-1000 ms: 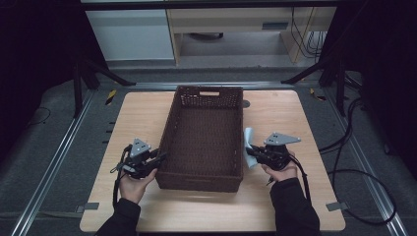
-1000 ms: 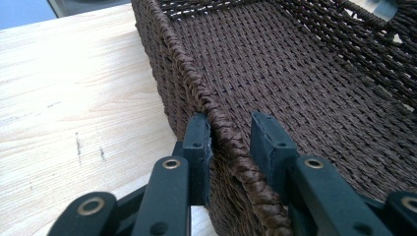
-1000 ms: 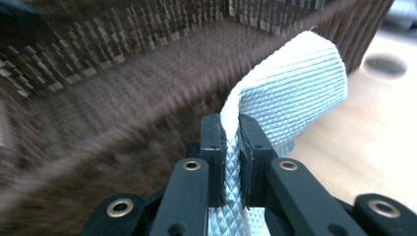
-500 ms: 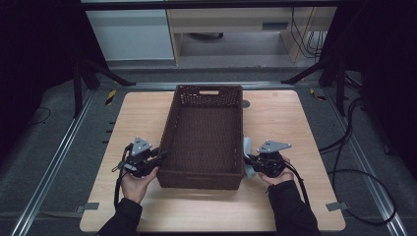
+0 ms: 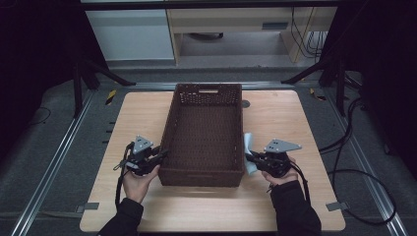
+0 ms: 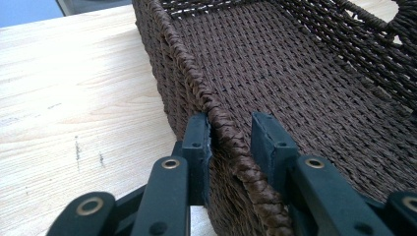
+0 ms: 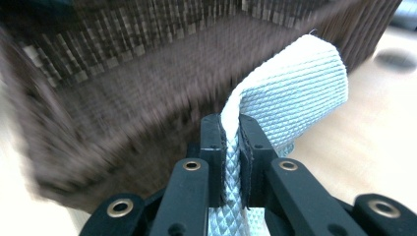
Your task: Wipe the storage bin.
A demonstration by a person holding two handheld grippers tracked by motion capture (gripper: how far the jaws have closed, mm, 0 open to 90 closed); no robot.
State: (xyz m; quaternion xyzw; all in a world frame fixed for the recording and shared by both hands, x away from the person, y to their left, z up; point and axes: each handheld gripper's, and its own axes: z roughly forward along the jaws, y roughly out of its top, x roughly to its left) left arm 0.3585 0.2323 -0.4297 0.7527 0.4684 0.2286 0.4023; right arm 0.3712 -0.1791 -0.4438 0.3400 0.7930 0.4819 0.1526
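The left gripper (image 5: 158, 156) straddles the rim of the brown woven basket (image 5: 206, 101), one jaw touching, the grip uncertain, its inside bare, while just right of its blurred outer wall the right gripper (image 7: 231, 129) clamps a pale folded cloth (image 7: 300, 88) over open table (image 5: 275, 118).

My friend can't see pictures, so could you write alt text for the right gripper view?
Two black jaws of the right gripper pinch a pale blue woven cloth, which folds over above them. Behind it, blurred, stands the dark brown wicker basket on a light wooden table.
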